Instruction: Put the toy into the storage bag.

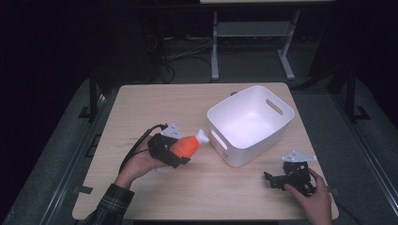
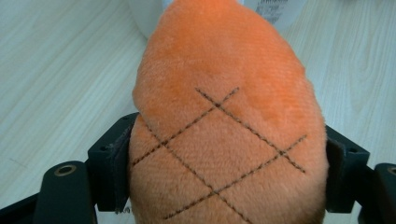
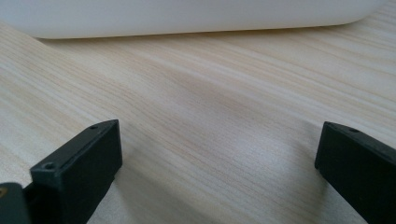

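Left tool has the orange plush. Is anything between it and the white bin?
Nothing visible. The left tool holds the plush just left of the bin, with bare table between them. The only barrier is the bin's near wall, which the plush would have to clear. The bin looks empty. The right tool rests well aside.

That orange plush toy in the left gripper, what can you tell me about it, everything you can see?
The orange plush toy is soft and fuzzy, egg-shaped and tapering toward a white tip, much like a stuffed drumstick or carrot. Dark stitched lines cross its orange body in a diamond pattern. The left gripper clamps its wide end between both black jaws, which press into its sides. It is held lying roughly level above the wooden table, white tip pointing at the white plastic bin and close to its near wall, not in it.
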Action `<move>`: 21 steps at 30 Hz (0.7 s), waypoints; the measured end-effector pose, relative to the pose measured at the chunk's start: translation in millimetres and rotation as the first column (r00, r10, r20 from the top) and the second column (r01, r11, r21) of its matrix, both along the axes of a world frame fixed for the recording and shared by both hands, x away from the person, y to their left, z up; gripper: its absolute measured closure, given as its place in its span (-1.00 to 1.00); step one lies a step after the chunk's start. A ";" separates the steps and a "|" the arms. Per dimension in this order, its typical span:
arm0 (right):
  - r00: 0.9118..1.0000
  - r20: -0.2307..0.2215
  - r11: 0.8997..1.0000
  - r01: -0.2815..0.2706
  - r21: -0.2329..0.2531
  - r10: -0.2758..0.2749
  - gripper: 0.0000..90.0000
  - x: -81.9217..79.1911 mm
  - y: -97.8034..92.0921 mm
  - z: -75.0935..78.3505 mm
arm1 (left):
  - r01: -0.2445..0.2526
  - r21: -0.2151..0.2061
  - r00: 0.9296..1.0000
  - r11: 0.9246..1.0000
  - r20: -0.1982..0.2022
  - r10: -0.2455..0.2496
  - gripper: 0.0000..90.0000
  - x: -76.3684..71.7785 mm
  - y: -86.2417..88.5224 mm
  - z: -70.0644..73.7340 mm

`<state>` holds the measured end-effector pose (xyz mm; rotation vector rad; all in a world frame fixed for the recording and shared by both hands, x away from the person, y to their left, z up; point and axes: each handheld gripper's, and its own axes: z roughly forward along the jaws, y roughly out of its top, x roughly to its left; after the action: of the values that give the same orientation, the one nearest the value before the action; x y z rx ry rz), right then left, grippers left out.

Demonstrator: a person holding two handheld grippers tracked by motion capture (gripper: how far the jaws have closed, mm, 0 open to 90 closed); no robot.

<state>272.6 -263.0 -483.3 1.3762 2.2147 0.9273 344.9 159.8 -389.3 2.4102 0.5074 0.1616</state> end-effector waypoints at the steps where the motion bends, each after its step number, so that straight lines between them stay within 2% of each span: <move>1: 1.000 0.000 1.000 0.000 0.000 0.000 -1.00 0.0 0.0 0.0 | 0.003 -0.001 1.000 1.000 0.005 -0.003 -0.53 0.8 -0.1 2.8; 21: 1.000 0.002 1.000 -0.001 0.000 0.001 -1.00 0.0 -0.1 0.0 | 0.013 -0.038 1.000 0.999 0.023 -0.012 -0.53 8.5 -4.0 28.8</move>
<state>272.6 -263.1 -483.3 1.3738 2.2147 0.9286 353.4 155.8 -360.5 2.3715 0.4808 0.1728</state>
